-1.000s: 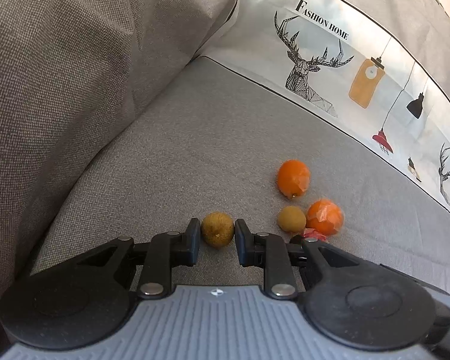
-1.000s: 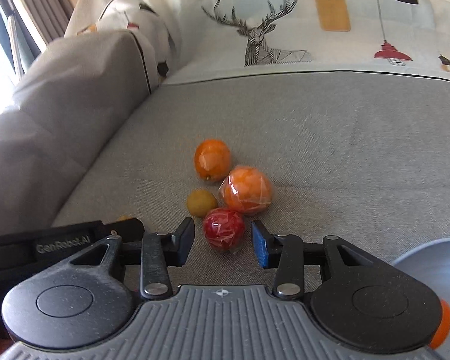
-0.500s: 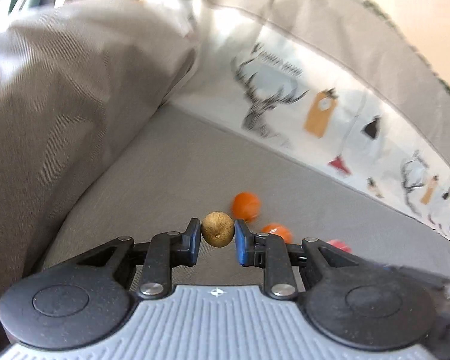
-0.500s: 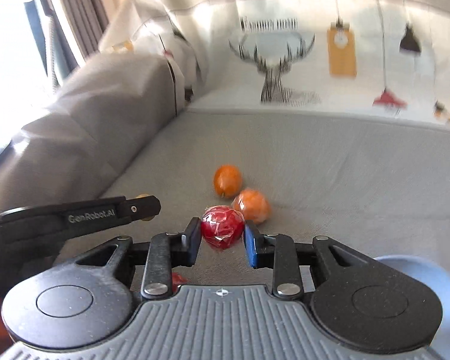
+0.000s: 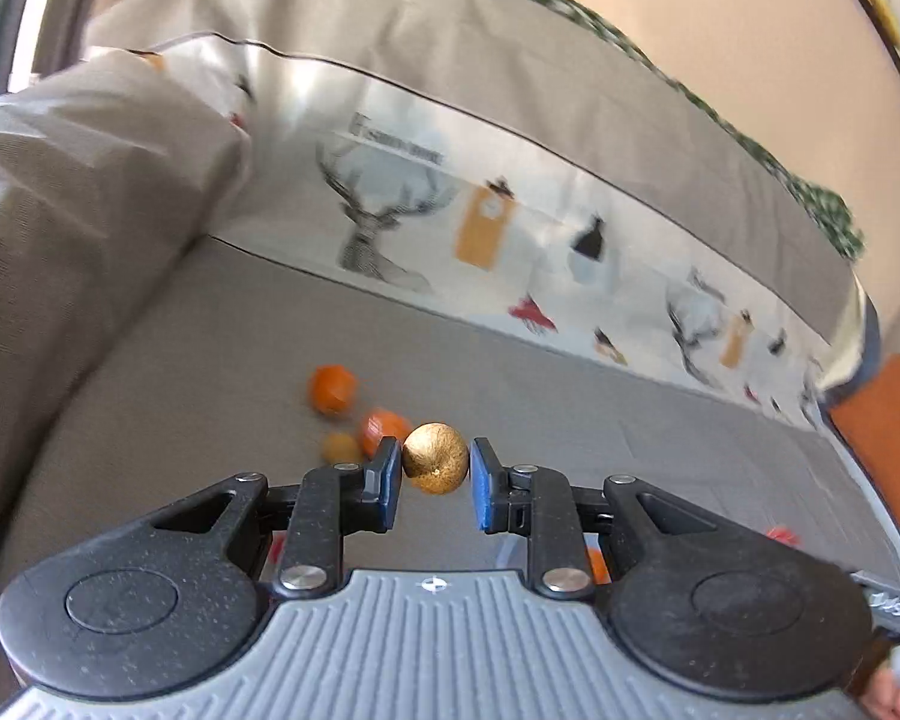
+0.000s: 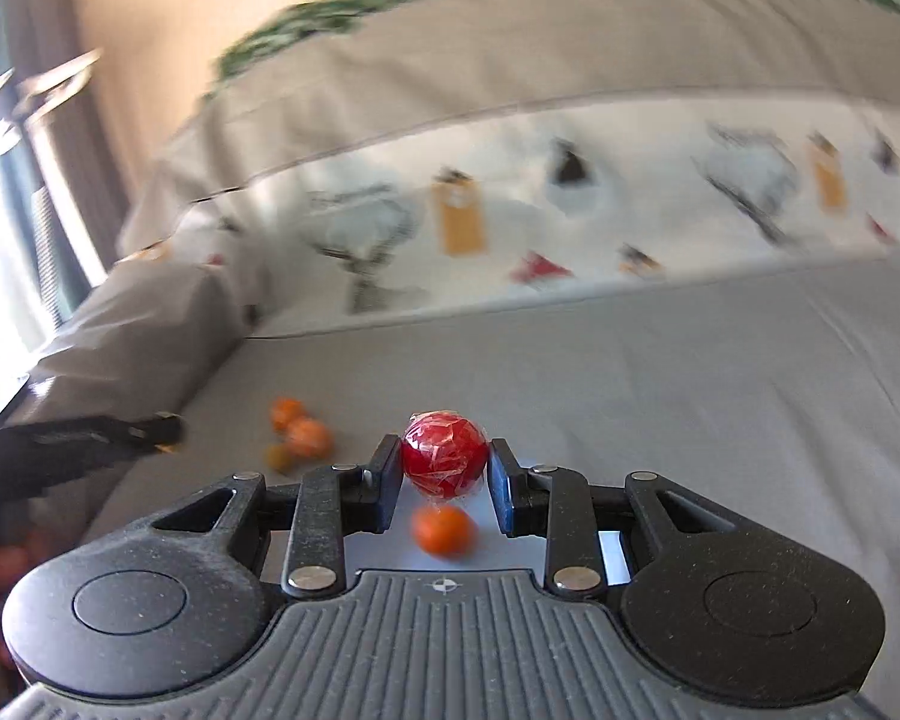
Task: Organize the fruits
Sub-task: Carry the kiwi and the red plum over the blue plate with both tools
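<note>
My left gripper [image 5: 435, 480] is shut on a small brown round fruit [image 5: 435, 465] and holds it above the grey sofa seat [image 5: 222, 360]. My right gripper [image 6: 445, 474] is shut on a red wrapped fruit [image 6: 444, 459], held over a pale blue-grey bowl [image 6: 510, 546] with an orange fruit [image 6: 443, 531] in it. On the seat lie two orange fruits [image 5: 332, 389] [image 5: 383, 427] and a small yellow-brown one [image 5: 341, 447]; they also show in the right wrist view [image 6: 306, 437]. The left gripper shows at the left edge of the right wrist view [image 6: 162, 429].
A grey cushion [image 5: 72, 216] bounds the seat on the left. A printed backrest with deer and lamps [image 5: 486, 240] runs along the back. An orange cushion [image 5: 888, 426] lies at the far right. A curtain and bright window [image 6: 6, 192] are at the left.
Both grippers have closed on their fruits and lifted them off the seat. Both have pulled back and to the right; the right one now hangs over the bowl.
</note>
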